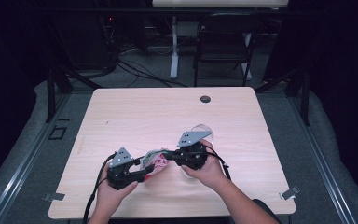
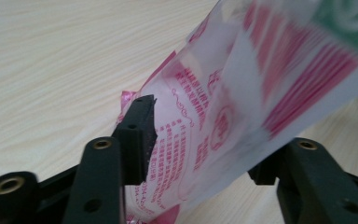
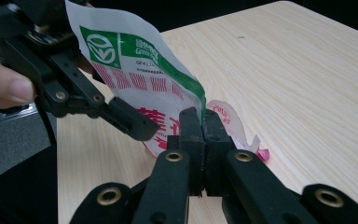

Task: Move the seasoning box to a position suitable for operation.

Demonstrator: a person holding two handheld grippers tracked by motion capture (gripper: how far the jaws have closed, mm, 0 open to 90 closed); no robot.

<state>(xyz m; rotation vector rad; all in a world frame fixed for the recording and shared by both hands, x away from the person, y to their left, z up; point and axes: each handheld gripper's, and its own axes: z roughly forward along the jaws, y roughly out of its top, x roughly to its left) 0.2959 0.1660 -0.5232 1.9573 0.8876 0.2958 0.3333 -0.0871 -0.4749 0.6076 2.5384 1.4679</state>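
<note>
The plastic bag [image 1: 154, 163], white with red print and a green band, is held just above the wooden table [image 1: 135, 112], near the table's front edge and between the 2 grippers. A clear round container [image 1: 204, 131] stands on the table just behind the right gripper.

The right gripper [image 3: 203, 122] is clenched on 1 edge of the bag, its 2 jaws pressed flat together over the film. The left gripper [image 2: 200, 140] is released: its jaws stand apart with the bag passing between them, and the pads are not seen pressing on it.

Judged from this, a regrip by the left gripper is in hand. It is done well if the right grip is kept firm while the left jaws are set squarely over a flat part of the film, away from crumpled folds, before being closed; a shallow bite at the rim is likely to slip.

Both forearms come in from the table's front edge. The 2 grippers are held low and roughly level, pointed inward at each other across the bag.
</note>
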